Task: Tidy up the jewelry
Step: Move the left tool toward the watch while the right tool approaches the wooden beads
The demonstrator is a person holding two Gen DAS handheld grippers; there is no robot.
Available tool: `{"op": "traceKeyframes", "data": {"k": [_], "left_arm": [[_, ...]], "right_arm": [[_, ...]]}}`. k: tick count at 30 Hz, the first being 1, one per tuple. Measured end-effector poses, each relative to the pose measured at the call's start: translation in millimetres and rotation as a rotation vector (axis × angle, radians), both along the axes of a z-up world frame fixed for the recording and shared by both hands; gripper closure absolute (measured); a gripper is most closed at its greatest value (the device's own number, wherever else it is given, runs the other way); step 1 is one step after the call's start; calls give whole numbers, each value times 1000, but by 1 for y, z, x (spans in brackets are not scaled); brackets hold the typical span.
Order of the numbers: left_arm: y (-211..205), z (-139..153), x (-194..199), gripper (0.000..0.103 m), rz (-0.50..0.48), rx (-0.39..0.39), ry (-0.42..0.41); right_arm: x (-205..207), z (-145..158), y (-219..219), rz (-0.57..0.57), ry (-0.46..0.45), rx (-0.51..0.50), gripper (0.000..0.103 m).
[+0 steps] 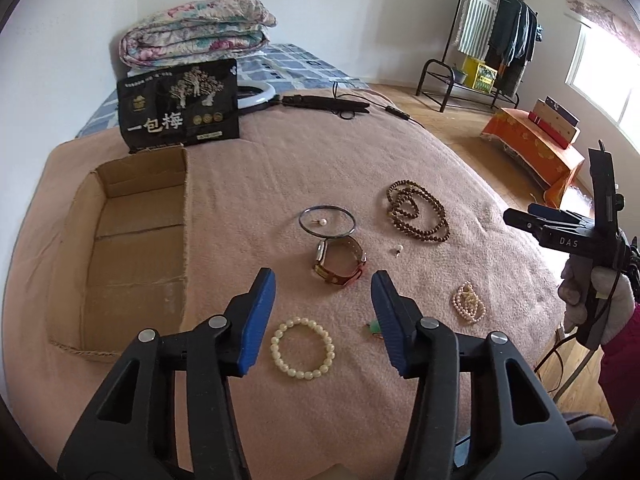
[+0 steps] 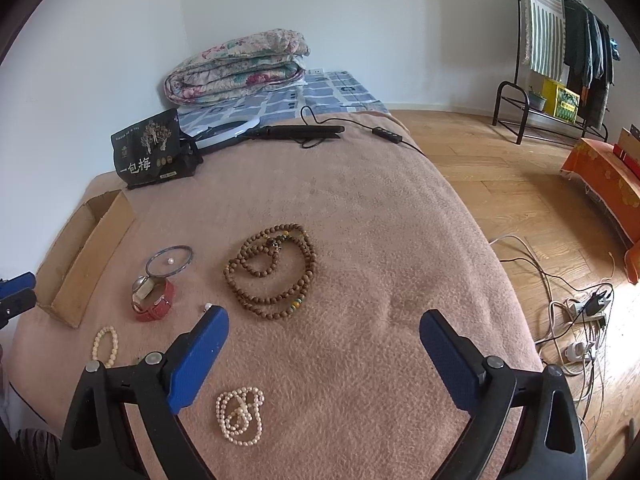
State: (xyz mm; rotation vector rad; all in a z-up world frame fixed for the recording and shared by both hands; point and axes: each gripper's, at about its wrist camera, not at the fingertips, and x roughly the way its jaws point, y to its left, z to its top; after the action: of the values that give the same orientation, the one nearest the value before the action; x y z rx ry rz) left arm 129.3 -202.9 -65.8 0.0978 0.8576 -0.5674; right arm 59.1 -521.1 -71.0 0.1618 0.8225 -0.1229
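Jewelry lies on a pink blanket (image 1: 280, 168). A cream bead bracelet (image 1: 302, 348) lies just under my open left gripper (image 1: 323, 292). Beyond it are a red-strap watch (image 1: 340, 264), a thin bangle (image 1: 328, 221) with a pearl earring inside, a second pearl earring (image 1: 398, 249), a brown bead necklace (image 1: 416, 212) and a pink pearl strand (image 1: 469, 303). A small green piece (image 1: 373, 327) is partly hidden by my left finger. My right gripper (image 2: 324, 344) is open above the blanket, with the pearl strand (image 2: 240, 410) below it and the brown necklace (image 2: 276, 268) ahead.
An open cardboard box (image 1: 120, 248) sits on the left of the blanket. A black snack bag (image 1: 180, 108), a ring light and a black tripod (image 1: 326, 102) lie at the far end. Folded quilts (image 1: 196, 32) lie behind. Cables and a power strip (image 2: 580, 312) lie on the floor at right.
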Motion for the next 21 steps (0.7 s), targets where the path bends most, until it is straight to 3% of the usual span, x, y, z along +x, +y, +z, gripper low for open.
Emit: {"op": "traceKeyframes", "data": {"k": [7, 12, 21], "left_arm": [[-34, -38, 34, 66, -12, 24, 118], [-47, -58, 52, 67, -4, 68, 136], [-54, -81, 72, 72, 7, 76, 199]], "right_arm": [[32, -20, -1, 8, 37, 47, 17], [49, -33, -4, 9, 63, 71, 24], [74, -51, -9, 17, 100, 126, 31]]}}
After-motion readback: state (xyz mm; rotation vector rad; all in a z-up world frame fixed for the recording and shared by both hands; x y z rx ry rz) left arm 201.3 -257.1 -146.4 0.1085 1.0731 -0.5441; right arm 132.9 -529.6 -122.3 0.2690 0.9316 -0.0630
